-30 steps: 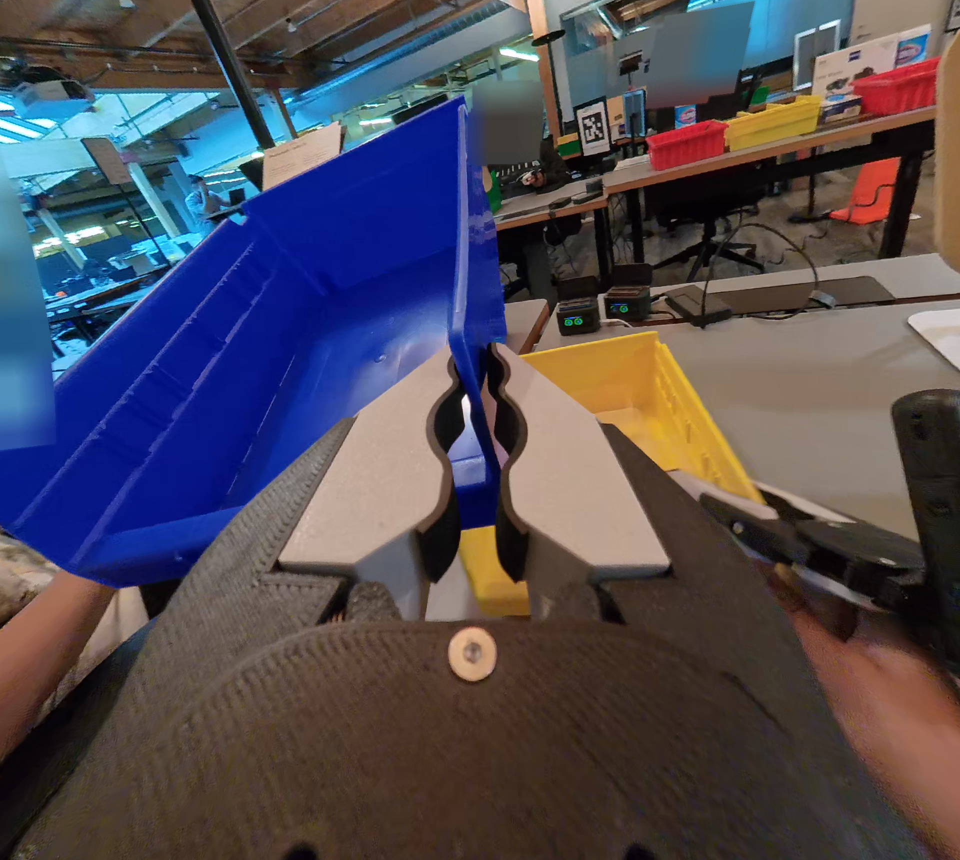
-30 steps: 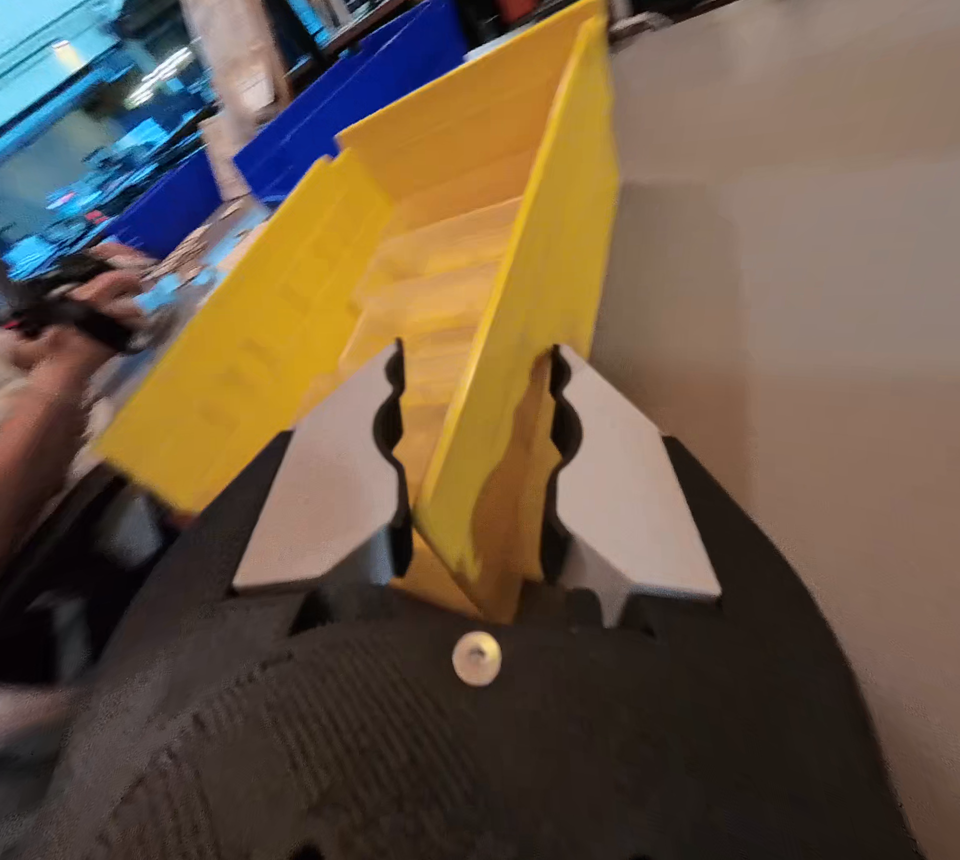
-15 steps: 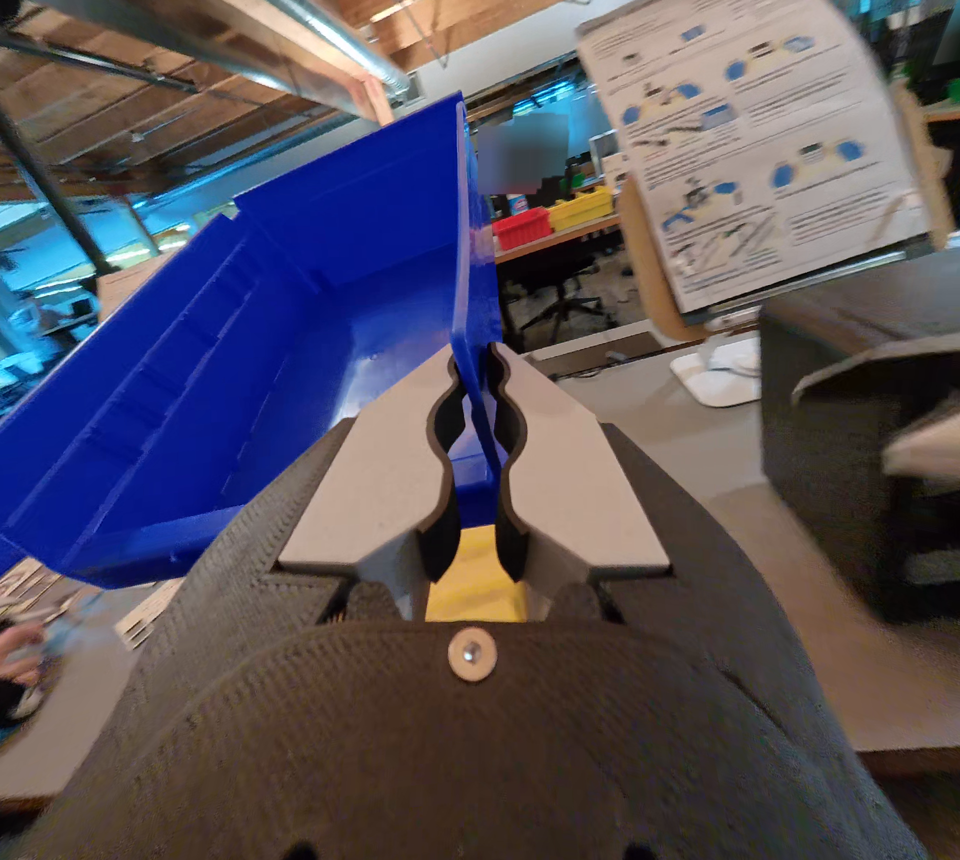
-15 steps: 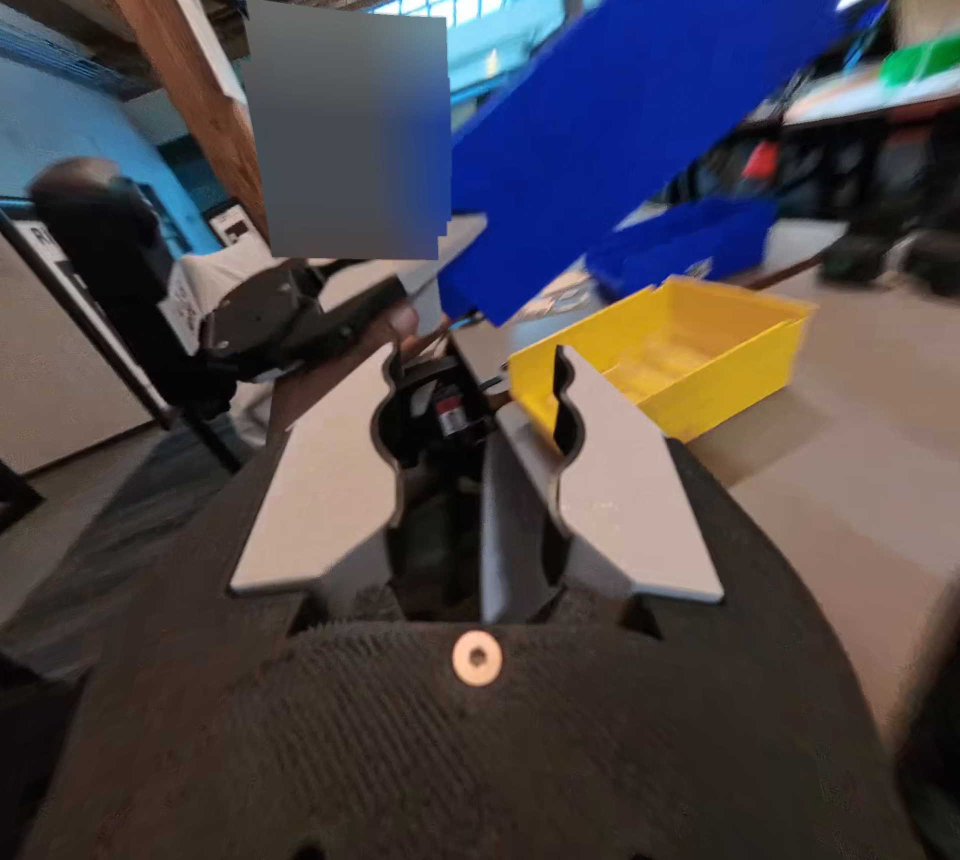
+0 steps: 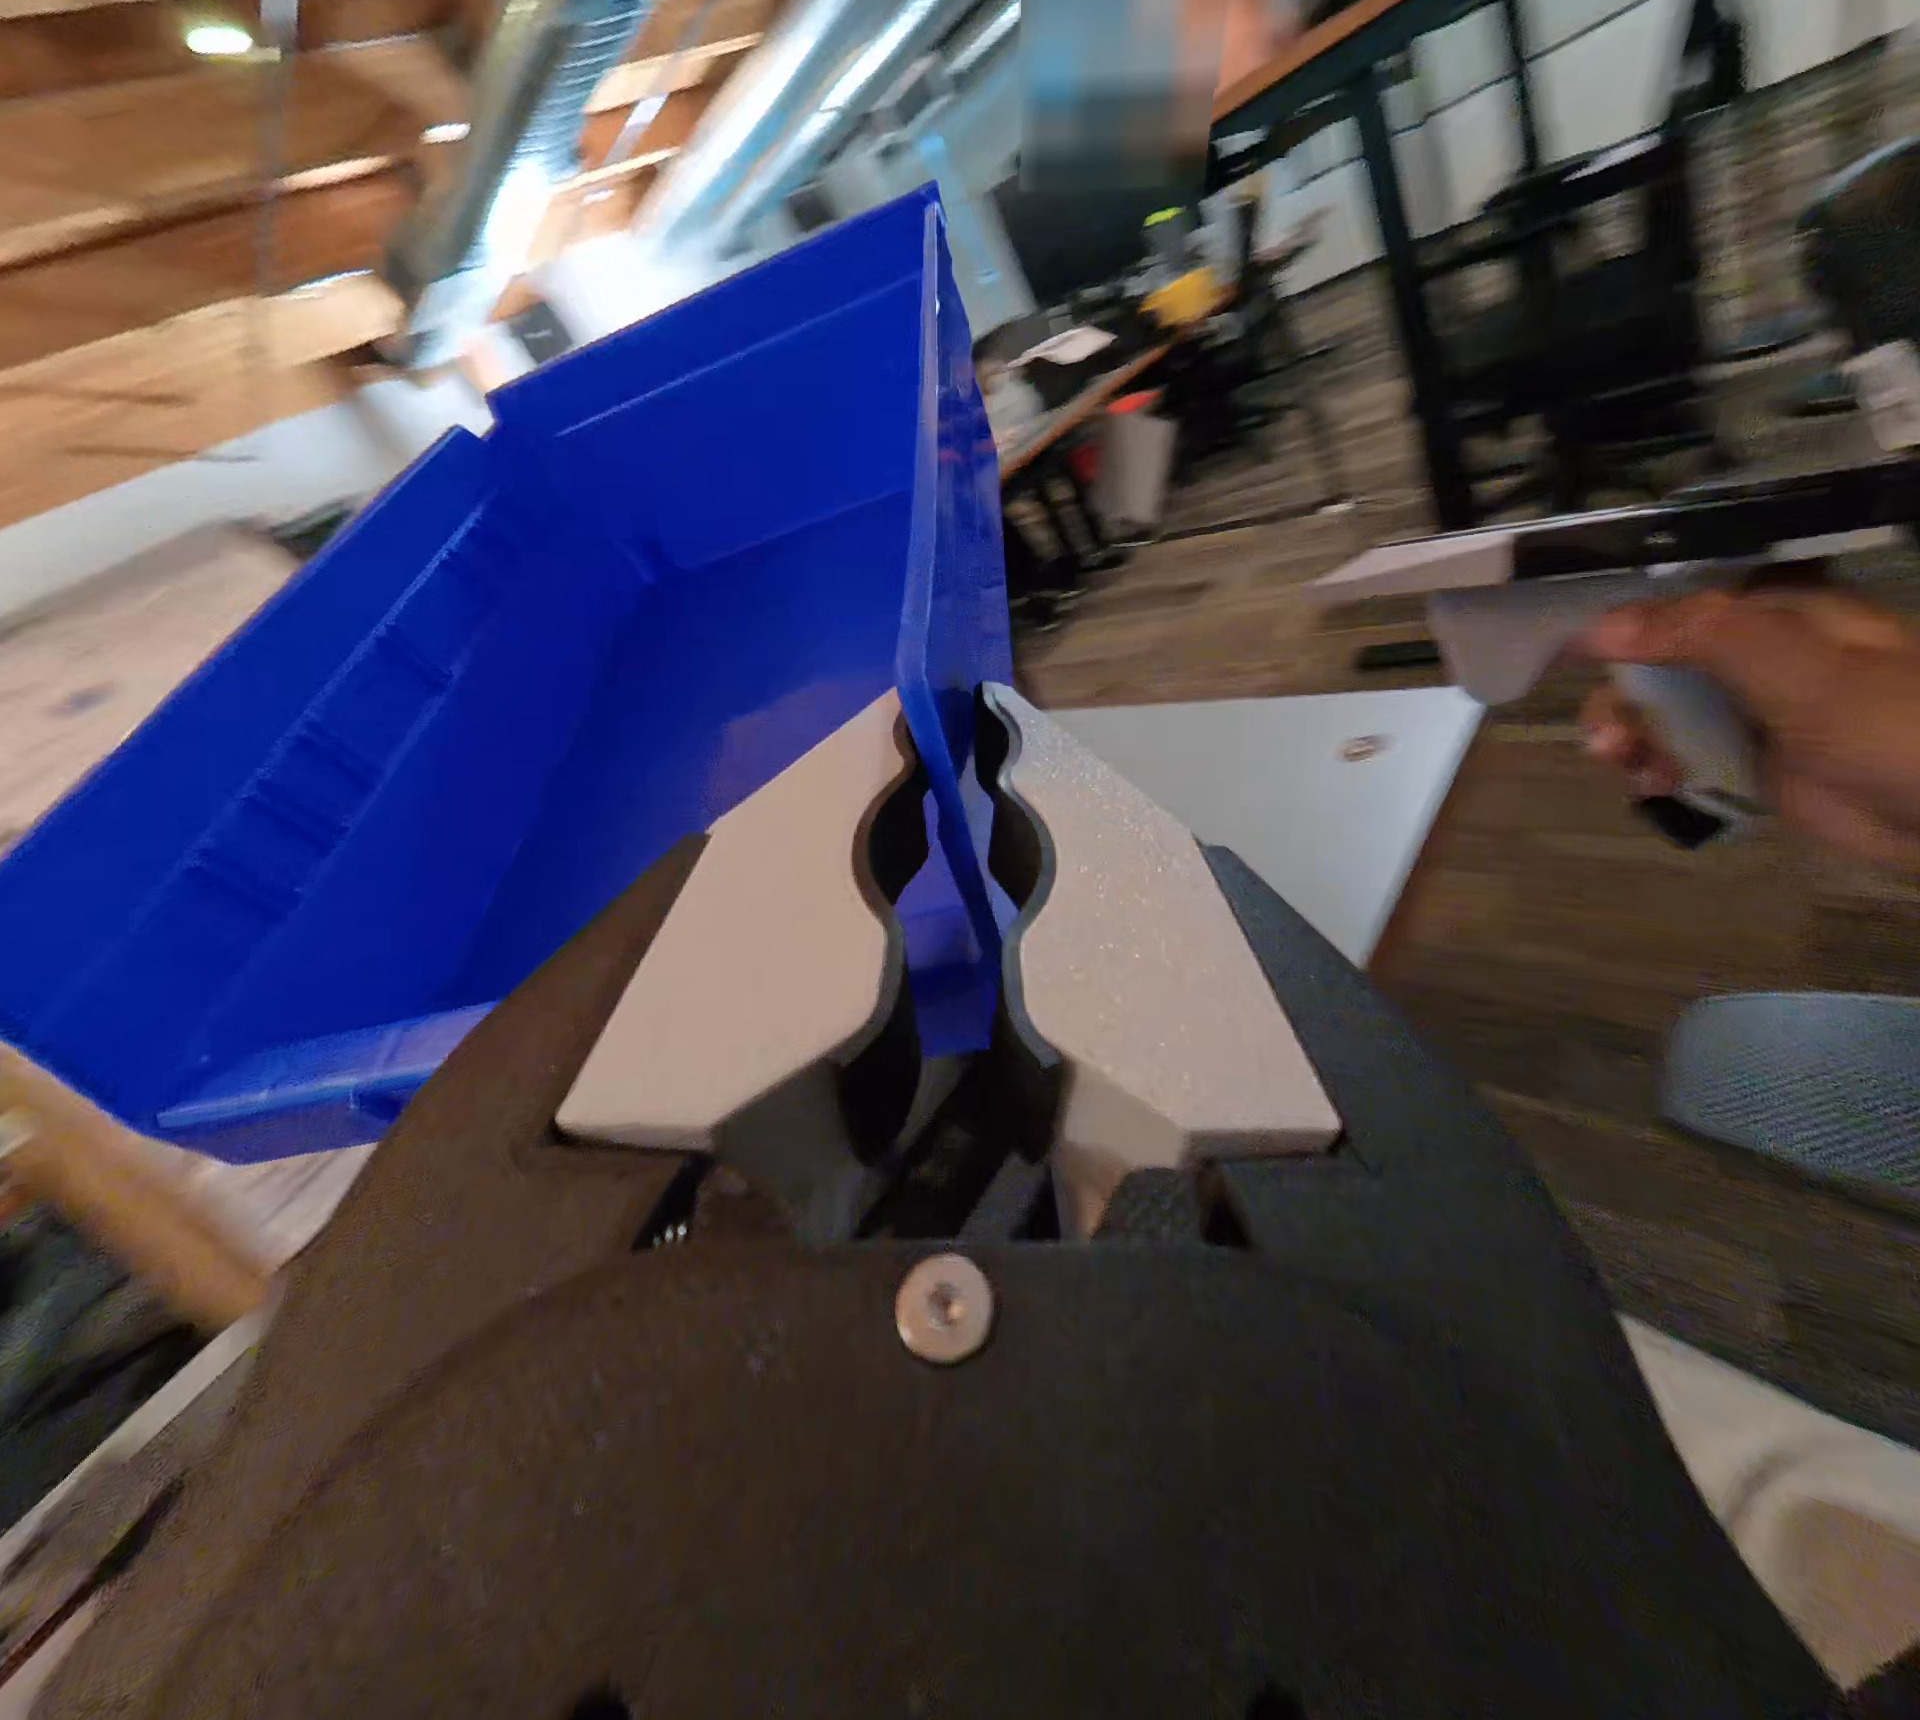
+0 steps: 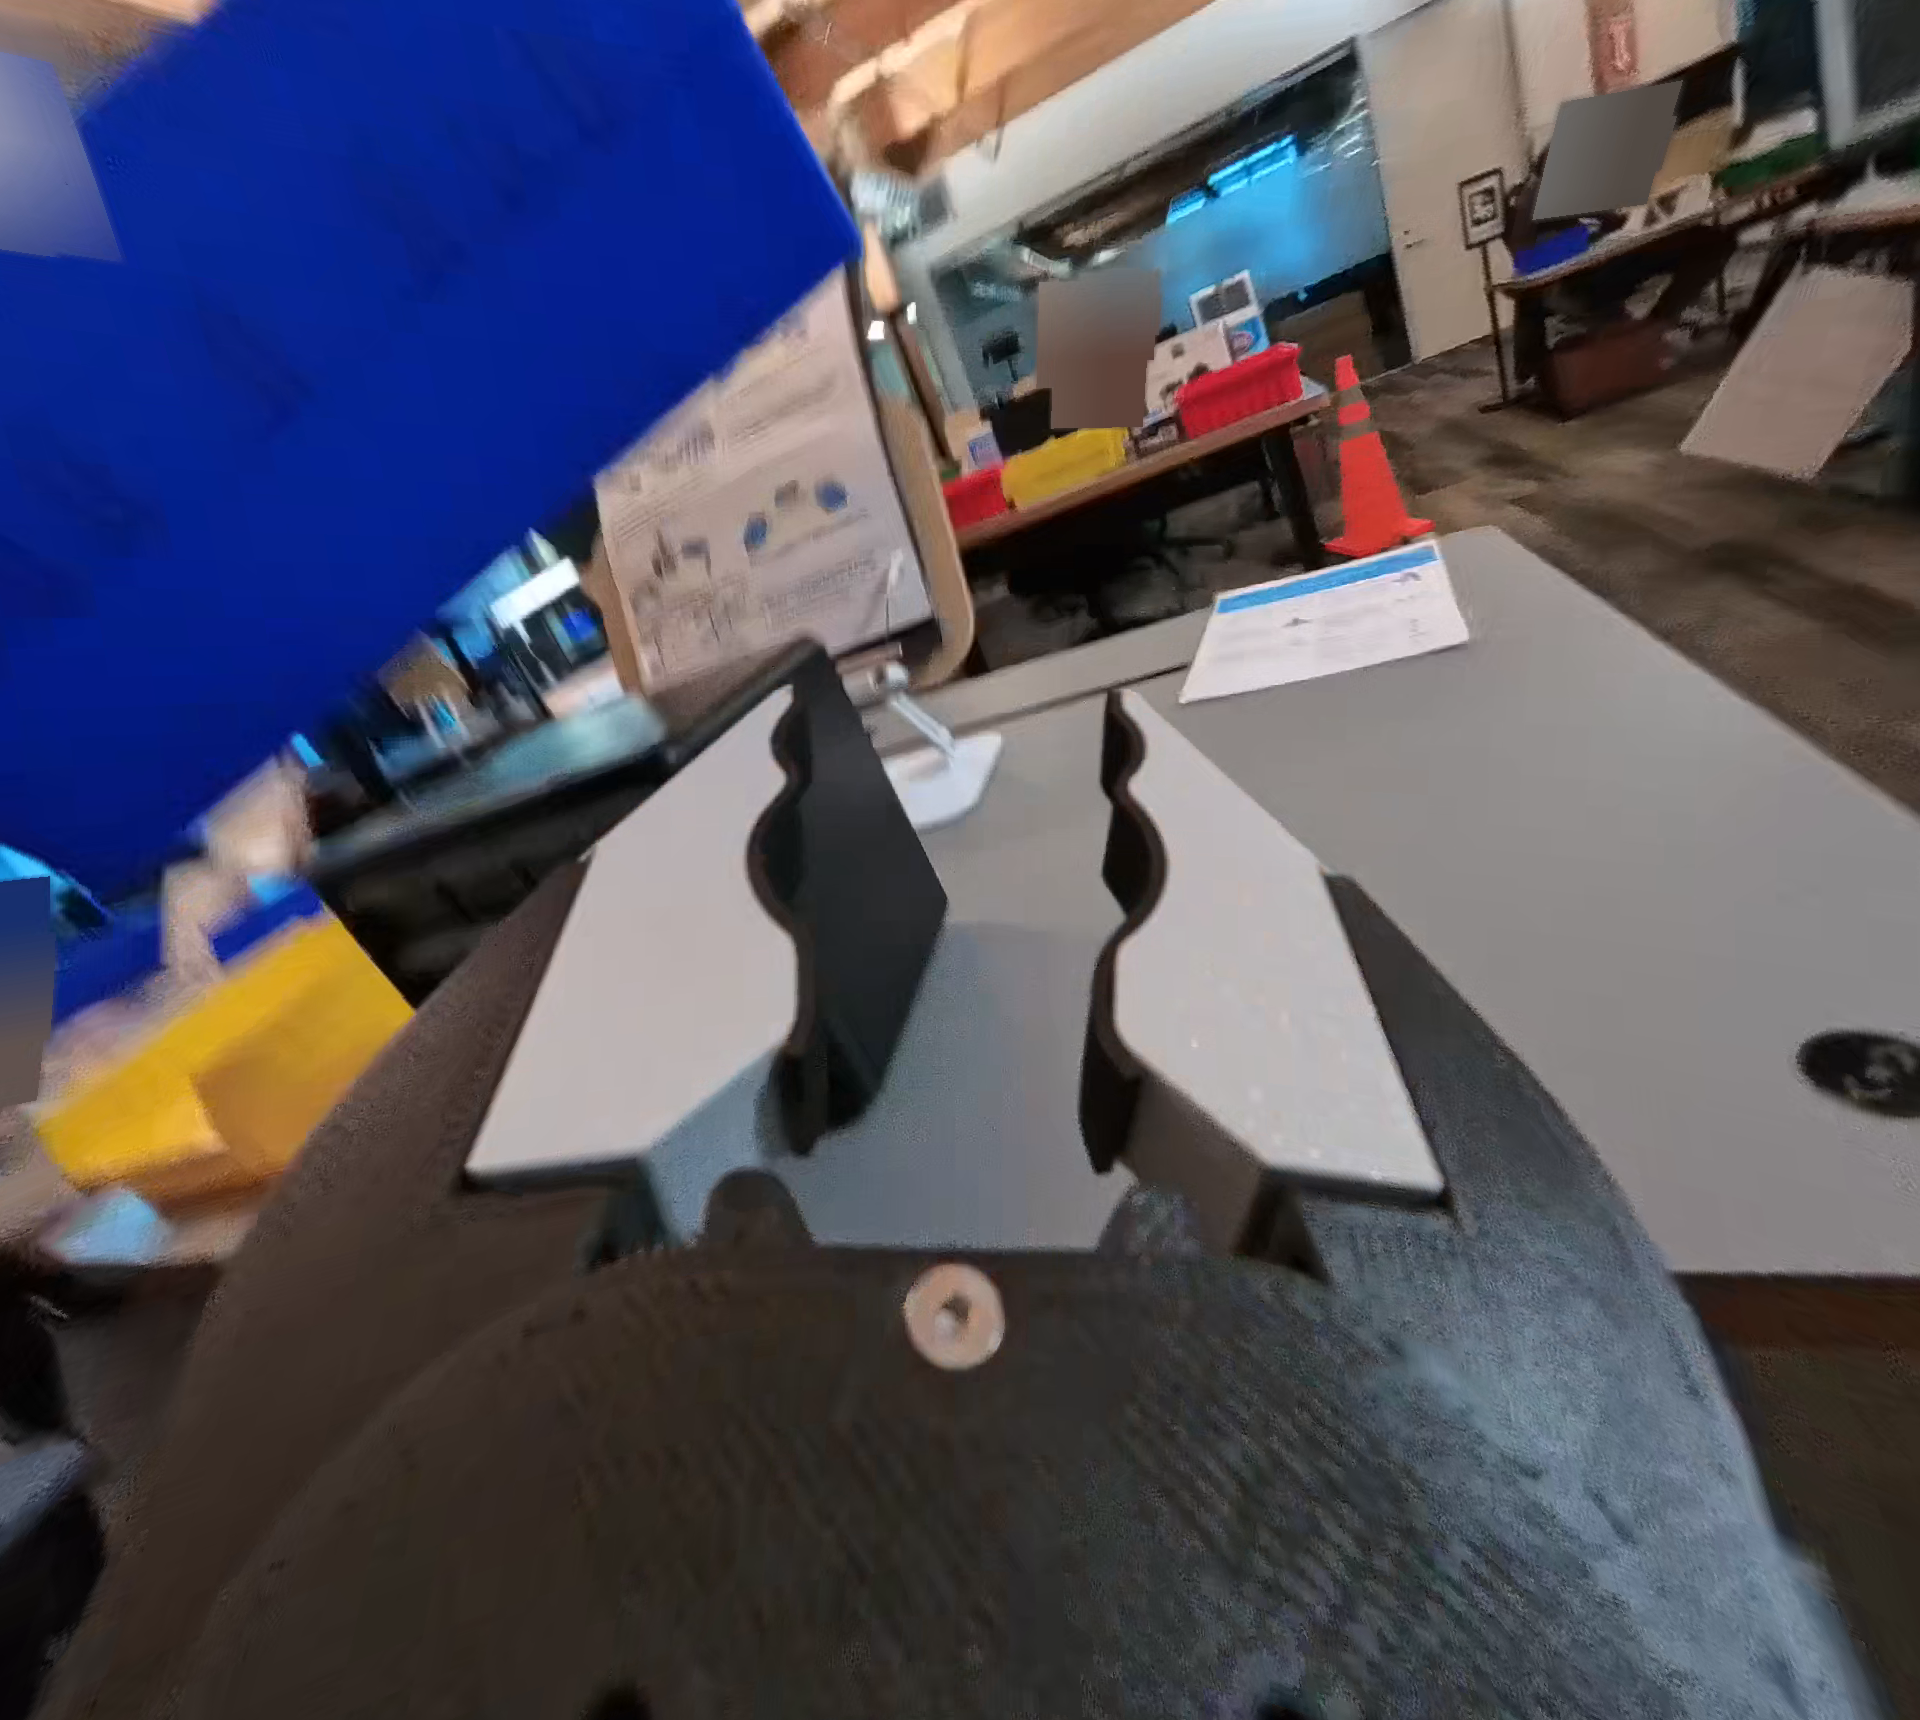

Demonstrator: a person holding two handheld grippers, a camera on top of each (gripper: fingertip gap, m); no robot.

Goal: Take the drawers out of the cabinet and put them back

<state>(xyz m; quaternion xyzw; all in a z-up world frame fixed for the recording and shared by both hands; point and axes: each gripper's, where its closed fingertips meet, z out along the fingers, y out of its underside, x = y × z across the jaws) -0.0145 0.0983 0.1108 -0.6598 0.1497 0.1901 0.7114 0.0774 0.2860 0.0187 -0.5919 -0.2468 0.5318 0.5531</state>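
Note:
My left gripper (image 5: 948,720) is shut on the right side wall of a blue drawer (image 5: 468,735) and holds it tilted up in the air. In the right wrist view the blue drawer (image 6: 364,299) shows from beneath at the upper left. My right gripper (image 6: 966,694) is open and empty over the grey table (image 6: 1558,839). It also shows, held by a hand, at the right of the left wrist view (image 5: 1351,574). A yellow drawer (image 6: 208,1120) lies at the lower left. A black box, probably the cabinet (image 6: 488,808), stands behind my right gripper's left finger.
A printed sheet (image 6: 1330,621) lies on the table, with a round grommet (image 6: 1860,1073) to the right. A poster on a white stand (image 6: 748,527) stands behind the cabinet. An orange cone (image 6: 1366,475) and tables with red and yellow bins (image 6: 1060,460) are farther back.
My right gripper let go of the yellow drawer, opened and swung toward the grey table. My left gripper swung right with the blue drawer still in it.

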